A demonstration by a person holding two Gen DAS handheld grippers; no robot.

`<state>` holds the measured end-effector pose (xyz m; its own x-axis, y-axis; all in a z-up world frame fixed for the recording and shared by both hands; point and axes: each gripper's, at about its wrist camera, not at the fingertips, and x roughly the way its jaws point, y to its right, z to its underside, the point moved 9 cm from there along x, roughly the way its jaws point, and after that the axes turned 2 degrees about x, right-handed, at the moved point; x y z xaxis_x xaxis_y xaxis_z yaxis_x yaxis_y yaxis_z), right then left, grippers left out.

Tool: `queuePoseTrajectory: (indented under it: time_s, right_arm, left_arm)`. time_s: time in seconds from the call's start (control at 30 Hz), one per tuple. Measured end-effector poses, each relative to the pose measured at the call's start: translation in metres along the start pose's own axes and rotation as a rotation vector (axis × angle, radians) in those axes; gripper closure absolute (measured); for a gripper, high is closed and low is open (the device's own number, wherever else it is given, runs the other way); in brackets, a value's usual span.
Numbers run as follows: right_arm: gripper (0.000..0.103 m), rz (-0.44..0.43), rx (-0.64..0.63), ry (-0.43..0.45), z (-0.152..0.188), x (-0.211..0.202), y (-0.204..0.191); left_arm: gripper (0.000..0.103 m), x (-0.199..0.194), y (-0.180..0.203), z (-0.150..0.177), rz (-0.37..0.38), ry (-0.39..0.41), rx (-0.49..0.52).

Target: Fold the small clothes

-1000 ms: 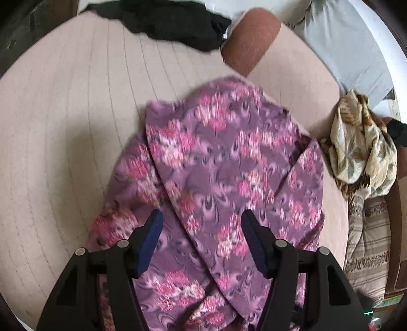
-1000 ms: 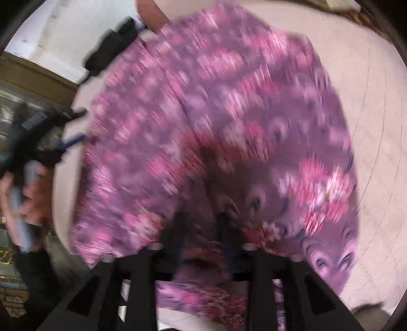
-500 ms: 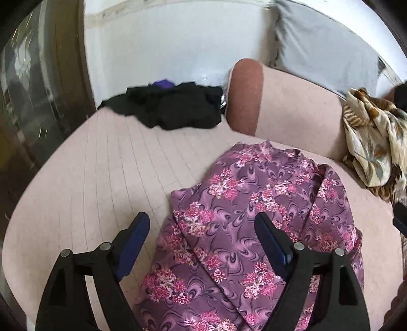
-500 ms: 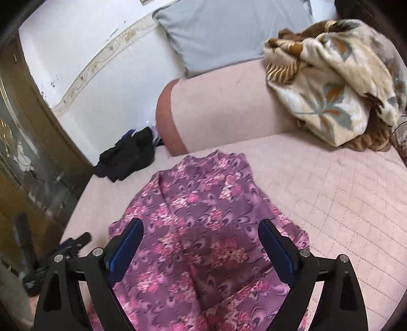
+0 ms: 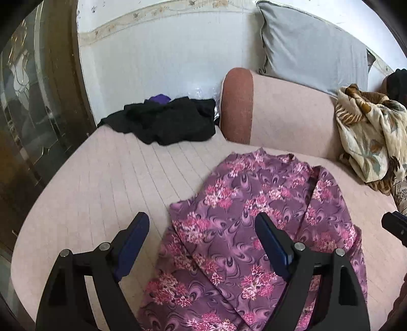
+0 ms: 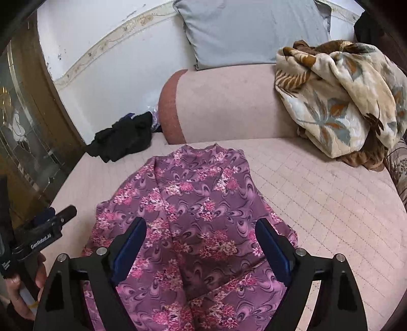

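Now both tools (image 5: 202, 235) (image 6: 201, 235) gape wide, empty, above the floral garment's (image 6: 198, 203) near edge.

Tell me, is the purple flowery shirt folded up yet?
Partly folded. The purple flowery shirt lies on the sofa seat with its sides flapped inward, still long.

A pale pink quilted couch seat (image 5: 106, 183) is filling the foreground, its stitched lines running in a grid. A backrest (image 6: 229, 107) in the same pink, capped by a rust-brown end (image 5: 237, 104), is standing behind it. A grey cushion (image 5: 313, 48) is leaning against the white wall (image 5: 157, 56), where a patterned border strip (image 5: 142, 15) is running across and showing scuffs. A wooden door frame with decorative glass (image 5: 28, 96) is standing at the left. Daylight is falling evenly, casting soft shadows.
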<state>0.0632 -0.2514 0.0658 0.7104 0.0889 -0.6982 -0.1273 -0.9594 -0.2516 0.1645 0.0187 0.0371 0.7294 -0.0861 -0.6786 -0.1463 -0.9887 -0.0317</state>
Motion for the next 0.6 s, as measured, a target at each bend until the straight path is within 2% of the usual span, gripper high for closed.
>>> queuePoseTrajectory:
  time_s: [0.23,0.33,0.47,0.6]
  right_arm:
    - [0.012,-0.022,0.018,0.048,-0.021,-0.030,-0.006]
    - [0.012,-0.036,0.015,0.038,-0.031,-0.026,-0.002]
    - [0.012,-0.047,0.035,-0.035,-0.045,0.013,0.026]
    - [0.012,-0.073,0.167,-0.180,-0.057,0.095,0.073]
  left_arm:
    - [0.019,-0.015,0.007,-0.019,0.067,-0.026,-0.026]
    - [0.019,-0.002,0.011,-0.028,0.108,-0.071,-0.016]
    - [0.019,0.045,0.008,-0.041,0.144,-0.166,-0.035]
    - [0.019,0.121,0.006,-0.058,0.090,-0.224,0.005]
